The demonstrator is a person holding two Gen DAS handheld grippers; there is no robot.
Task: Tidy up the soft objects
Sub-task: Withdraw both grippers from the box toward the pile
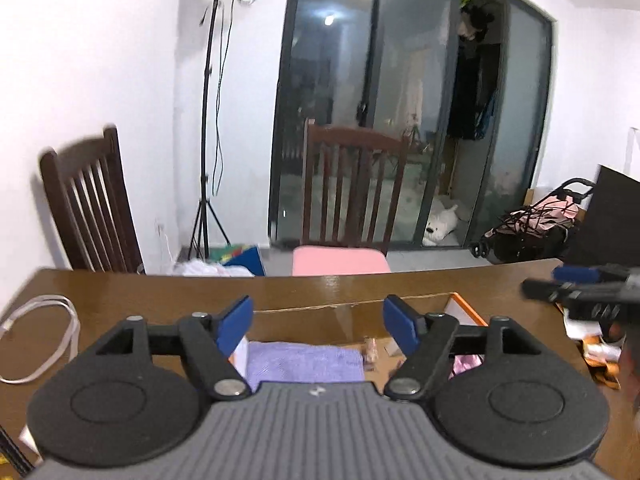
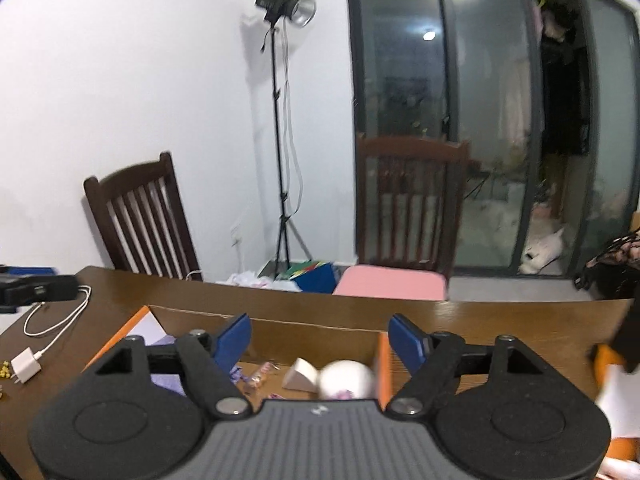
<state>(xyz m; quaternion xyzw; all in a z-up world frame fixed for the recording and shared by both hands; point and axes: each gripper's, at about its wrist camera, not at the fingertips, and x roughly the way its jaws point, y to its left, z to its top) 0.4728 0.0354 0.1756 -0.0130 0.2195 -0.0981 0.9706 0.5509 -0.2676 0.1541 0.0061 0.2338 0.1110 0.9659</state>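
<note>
An open cardboard box (image 1: pixel 352 305) with orange flaps lies on the brown table (image 1: pixel 168 292). A folded purple cloth (image 1: pixel 304 362) lies inside it, with a pink item (image 1: pixel 466 363) and small wrapped sweets (image 1: pixel 370 354). My left gripper (image 1: pixel 318 322) is open and empty above the cloth. In the right wrist view the box (image 2: pixel 280 322) holds a white ball (image 2: pixel 347 378), a white wedge (image 2: pixel 300 374) and the purple cloth (image 2: pixel 168 380). My right gripper (image 2: pixel 320 338) is open and empty above the ball. It also shows in the left wrist view (image 1: pixel 576 284).
A white cable (image 1: pixel 40 336) lies at the table's left, with its charger plug (image 2: pixel 25 369). Orange and white wrappers (image 1: pixel 600 354) lie at the right. A chair with a pink cushion (image 1: pixel 340 260) stands behind the table, another chair (image 1: pixel 88 204) at the left, a light stand (image 1: pixel 208 120) between.
</note>
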